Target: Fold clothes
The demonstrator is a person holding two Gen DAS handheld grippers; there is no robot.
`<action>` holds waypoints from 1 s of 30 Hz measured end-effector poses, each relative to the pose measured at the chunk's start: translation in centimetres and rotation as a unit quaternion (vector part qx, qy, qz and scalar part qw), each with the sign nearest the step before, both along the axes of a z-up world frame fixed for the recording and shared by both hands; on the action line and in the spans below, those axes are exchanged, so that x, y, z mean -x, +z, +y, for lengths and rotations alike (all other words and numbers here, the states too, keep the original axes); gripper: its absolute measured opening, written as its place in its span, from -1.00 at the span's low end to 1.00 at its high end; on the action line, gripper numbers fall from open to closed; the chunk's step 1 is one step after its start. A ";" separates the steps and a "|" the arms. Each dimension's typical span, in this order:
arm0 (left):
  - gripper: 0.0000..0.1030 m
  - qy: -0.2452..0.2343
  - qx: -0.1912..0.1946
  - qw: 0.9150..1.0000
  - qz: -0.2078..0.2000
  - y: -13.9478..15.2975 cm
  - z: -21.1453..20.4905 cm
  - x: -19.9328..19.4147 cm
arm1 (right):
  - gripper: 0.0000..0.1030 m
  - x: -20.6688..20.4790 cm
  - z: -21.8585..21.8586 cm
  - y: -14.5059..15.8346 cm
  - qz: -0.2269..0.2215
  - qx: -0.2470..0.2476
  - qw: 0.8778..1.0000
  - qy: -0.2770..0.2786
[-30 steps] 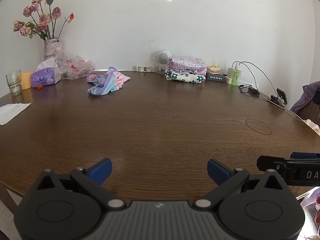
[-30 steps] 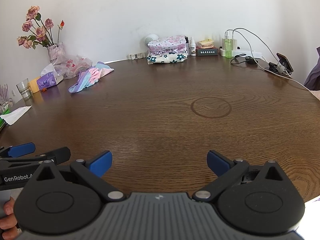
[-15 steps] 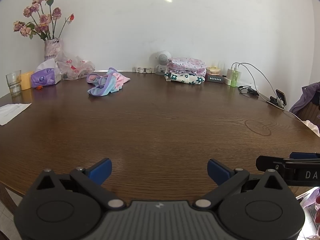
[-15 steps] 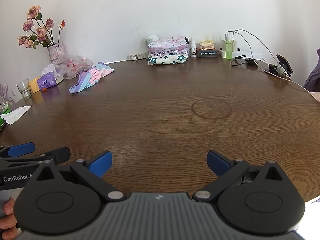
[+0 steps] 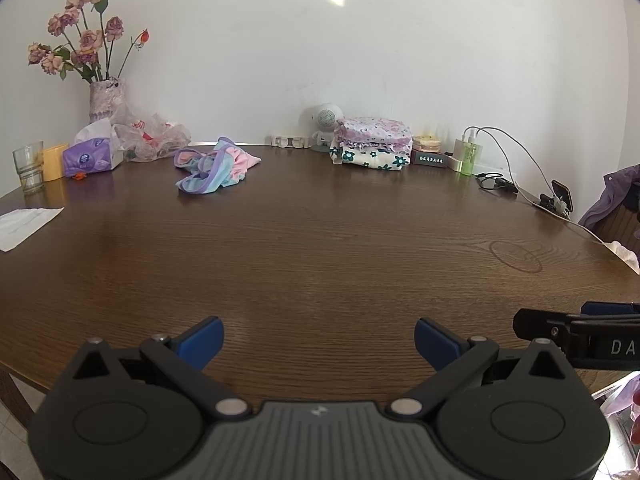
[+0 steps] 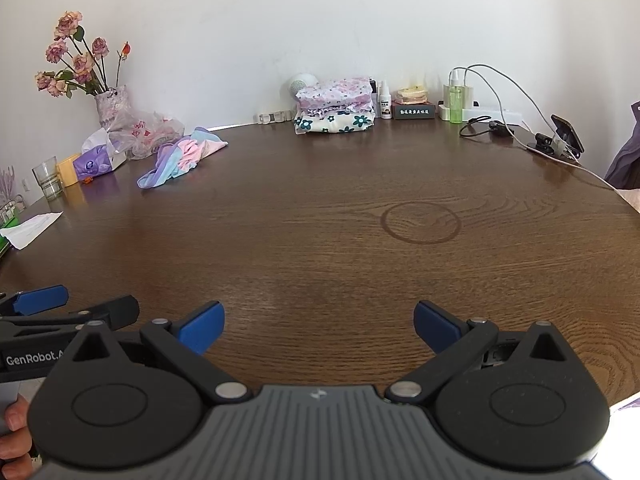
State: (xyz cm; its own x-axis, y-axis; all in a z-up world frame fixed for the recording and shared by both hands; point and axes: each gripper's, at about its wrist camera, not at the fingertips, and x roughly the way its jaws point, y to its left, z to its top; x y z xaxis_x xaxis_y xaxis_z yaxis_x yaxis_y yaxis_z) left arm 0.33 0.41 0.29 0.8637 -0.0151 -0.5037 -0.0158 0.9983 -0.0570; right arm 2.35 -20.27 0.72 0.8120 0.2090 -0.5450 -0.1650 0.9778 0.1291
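two grippers at the near edge of a round dark wooden table (image 5: 320,248), side by side, both empty. left gripper (image 5: 319,338) with jaws released, blue fingertips (image 5: 202,338) spread wide over bare wood, nothing between them. right gripper (image 6: 319,326) likewise released, blue fingertips (image 6: 434,326) far apart, hovering over the tabletop. seen also from the side in the neighbouring view: left gripper at the lower left edge of the right wrist view, right gripper at the lower right edge of the left wrist view.

crumpled pastel garment (image 5: 214,166) lying unfolded far across the table, left of centre, pink, lilac and light blue, well apart from both grippers. stack of folded floral clothes (image 5: 372,146) against the far wall, right of the crumpled piece, pink print on top and white with dark green flowers beneath.

behind the stack, small white round device (image 5: 326,120), exact kind unclear. just right of the stack, dark box with pale lettering (image 5: 430,158), then green spray bottle (image 5: 468,152) and white charger cable (image 5: 516,152) looping toward a phone on a clip stand (image 5: 560,196). at far left, vase of dried pink roses (image 5: 106,96), crinkled plastic bag (image 5: 154,140), purple tissue pack (image 5: 90,158), yellow block (image 5: 54,160), drinking glass (image 5: 28,166), white paper sheet (image 5: 24,224) near the table's left edge. faint ring mark (image 6: 420,222) in the wood, right of centre. part of a hand (image 6: 14,432) at the lower left corner of the right wrist view.
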 end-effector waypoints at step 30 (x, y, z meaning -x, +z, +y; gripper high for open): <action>0.98 -0.002 0.002 1.000 0.006 -0.2 -0.4 -0.3 | 0.99 -0.1 0.4 0.1 -0.013 0.014 1.000 0.003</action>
